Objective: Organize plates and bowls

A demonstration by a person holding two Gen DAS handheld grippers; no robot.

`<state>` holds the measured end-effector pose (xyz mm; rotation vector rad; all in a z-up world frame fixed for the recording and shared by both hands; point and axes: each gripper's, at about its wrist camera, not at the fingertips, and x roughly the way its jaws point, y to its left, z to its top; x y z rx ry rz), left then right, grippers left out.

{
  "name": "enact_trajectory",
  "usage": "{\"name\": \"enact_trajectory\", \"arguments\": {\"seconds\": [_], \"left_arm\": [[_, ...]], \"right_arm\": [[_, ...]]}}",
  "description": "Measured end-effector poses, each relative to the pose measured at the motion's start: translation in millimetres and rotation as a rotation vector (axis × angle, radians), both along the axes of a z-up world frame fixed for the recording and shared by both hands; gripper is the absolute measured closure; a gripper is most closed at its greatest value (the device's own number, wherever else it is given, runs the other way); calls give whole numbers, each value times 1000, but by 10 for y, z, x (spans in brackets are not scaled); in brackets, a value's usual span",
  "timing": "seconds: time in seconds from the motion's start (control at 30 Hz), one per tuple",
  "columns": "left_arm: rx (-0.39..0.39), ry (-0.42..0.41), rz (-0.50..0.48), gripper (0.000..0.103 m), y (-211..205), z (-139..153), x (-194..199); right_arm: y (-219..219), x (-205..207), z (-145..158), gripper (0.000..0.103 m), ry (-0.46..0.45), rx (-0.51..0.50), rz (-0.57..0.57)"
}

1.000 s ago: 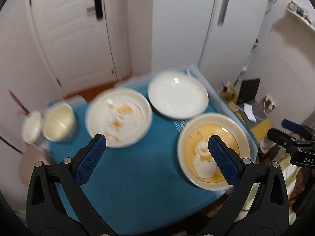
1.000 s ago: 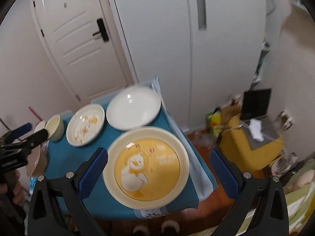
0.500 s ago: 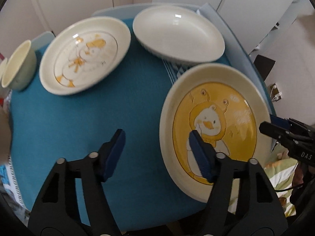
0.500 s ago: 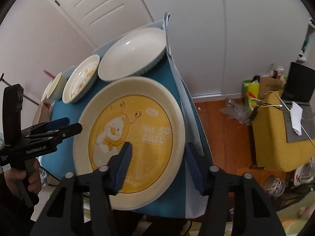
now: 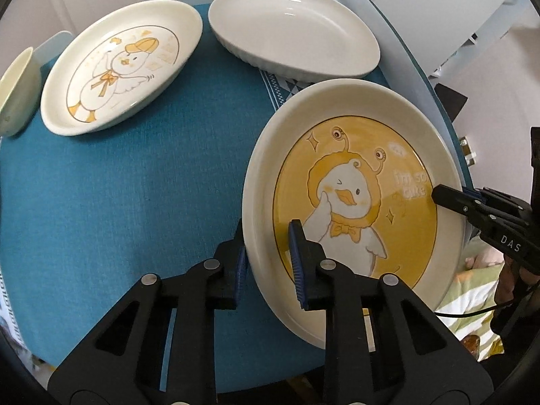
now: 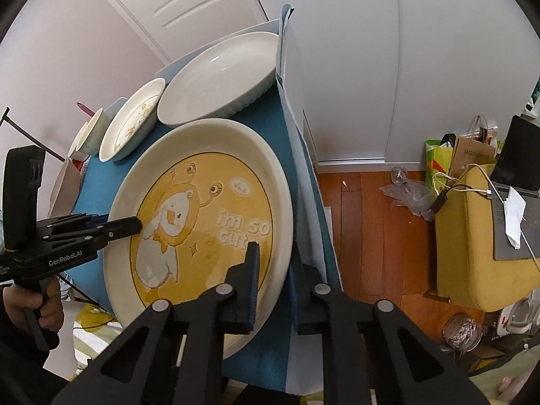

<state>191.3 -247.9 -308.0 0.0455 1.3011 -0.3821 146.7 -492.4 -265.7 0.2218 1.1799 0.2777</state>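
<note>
A large cream plate with a yellow duck picture (image 5: pixel 354 182) (image 6: pixel 202 216) lies at the near right of the blue-clothed table (image 5: pixel 118 185). My left gripper (image 5: pixel 268 263) is shut on its near-left rim. My right gripper (image 6: pixel 273 287) is shut on its opposite rim and also shows in the left wrist view (image 5: pixel 452 199). The left gripper shows in the right wrist view (image 6: pixel 128 226). A smaller duck plate (image 5: pixel 121 64) (image 6: pixel 135 121) sits far left. A plain white dish (image 5: pixel 293 30) (image 6: pixel 219 77) sits at the far middle.
A pale cream bowl (image 5: pixel 15 91) (image 6: pixel 89 135) stands at the table's left edge. To the right of the table are a wooden floor (image 6: pixel 364 216), bags, and a yellow stool with a laptop (image 6: pixel 486 226). White doors stand behind.
Both grippers dropped toward the table and closed from wide open onto opposite rims of the yellow duck plate. The other dishes have not moved.
</note>
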Motion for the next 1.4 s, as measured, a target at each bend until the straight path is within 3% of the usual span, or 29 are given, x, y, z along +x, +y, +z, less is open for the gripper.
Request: {"name": "enact_trajectory", "arguments": {"seconds": [0.33, 0.67, 1.1, 1.4], "left_arm": [[30, -41, -15, 83, -177, 144, -114], [-10, -101, 37, 83, 102, 428, -162], [-2, -200, 177, 83, 1235, 855, -347], [40, -178, 259, 83, 2251, 738, -434]], "right_arm": [[64, 12, 57, 89, -31, -52, 28], [253, 40, 272, 89, -90, -71, 76], [1179, 155, 616, 89, -165, -43, 198], [2158, 235, 524, 89, -145, -16, 290]]}}
